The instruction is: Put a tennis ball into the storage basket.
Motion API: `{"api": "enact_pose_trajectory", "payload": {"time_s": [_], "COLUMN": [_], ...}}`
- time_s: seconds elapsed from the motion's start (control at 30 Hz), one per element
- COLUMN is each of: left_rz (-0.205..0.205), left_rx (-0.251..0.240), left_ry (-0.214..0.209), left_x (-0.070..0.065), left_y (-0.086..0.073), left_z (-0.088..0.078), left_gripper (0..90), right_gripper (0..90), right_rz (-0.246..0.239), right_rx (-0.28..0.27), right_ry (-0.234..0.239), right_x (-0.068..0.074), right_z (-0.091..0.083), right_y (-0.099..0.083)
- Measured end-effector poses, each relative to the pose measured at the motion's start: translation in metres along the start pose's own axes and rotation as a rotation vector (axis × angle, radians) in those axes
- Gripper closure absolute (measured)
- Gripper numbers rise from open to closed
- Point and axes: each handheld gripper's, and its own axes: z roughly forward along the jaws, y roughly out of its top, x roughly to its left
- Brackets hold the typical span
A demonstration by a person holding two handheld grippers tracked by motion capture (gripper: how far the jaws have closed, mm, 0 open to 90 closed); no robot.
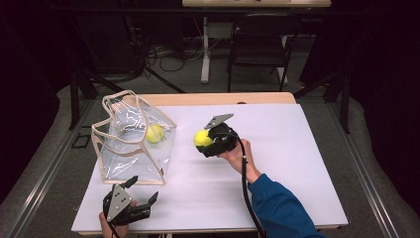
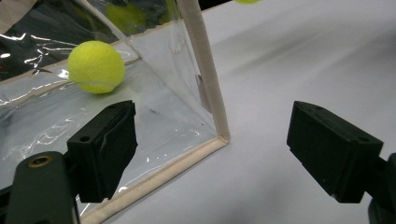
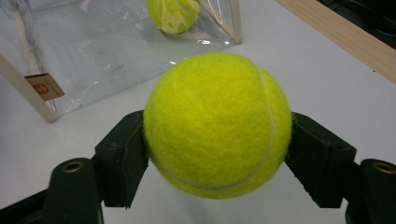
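Between the right gripper's point(image 1: 207, 142) closed jaws sits a tennis ball point(image 3: 217, 123), seemingly bound for the clear bag point(image 1: 130, 148) ahead holding another ball point(image 1: 154, 133), while the left gripper point(image 1: 143, 190), wide open and empty, waits beside the bag's corner.

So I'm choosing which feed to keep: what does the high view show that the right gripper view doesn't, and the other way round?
The high view alone shows the left hand-held gripper, open near the table's front edge, plus the clear bag's handles and a chair behind. The right gripper view alone shows the bag's small brown tag. Both show the right hand-held gripper shut on a tennis ball, a second ball in the clear bag, and the white table.
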Motion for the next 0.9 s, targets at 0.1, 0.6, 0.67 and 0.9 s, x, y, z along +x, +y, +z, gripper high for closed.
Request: {"api": "enact_pose_trajectory", "payload": {"time_s": [0.1, 0.6, 0.67, 0.9], "left_rz": [0.006, 0.0, 0.001, 0.002], "left_rx": [-0.006, -0.003, -0.011, 0.003], "left_ry": [0.002, -0.002, 0.002, -0.005], "left_x": [0.0, 0.0, -0.001, 0.0], "left_y": [0.0, 0.0, 0.0, -0.001], "left_z": [0.0, 0.0, -0.001, 0.002], "left_gripper": [16.2, 16.2, 16.2, 16.2], "right_gripper": [26.1, 26.1, 26.2, 26.2], "right_rz": [-0.003, -0.027, -0.034, -0.043], "right_rx": [0.006, -0.041, -0.043, -0.078], "right_ry": [-0.004, -0.024, -0.024, 0.001], "right_x": [0.001, 0.006, 0.007, 0.009], "right_z": [0.001, -0.011, -0.012, -0.015], "right_y": [0.001, 0.014, 0.018, 0.028]}}
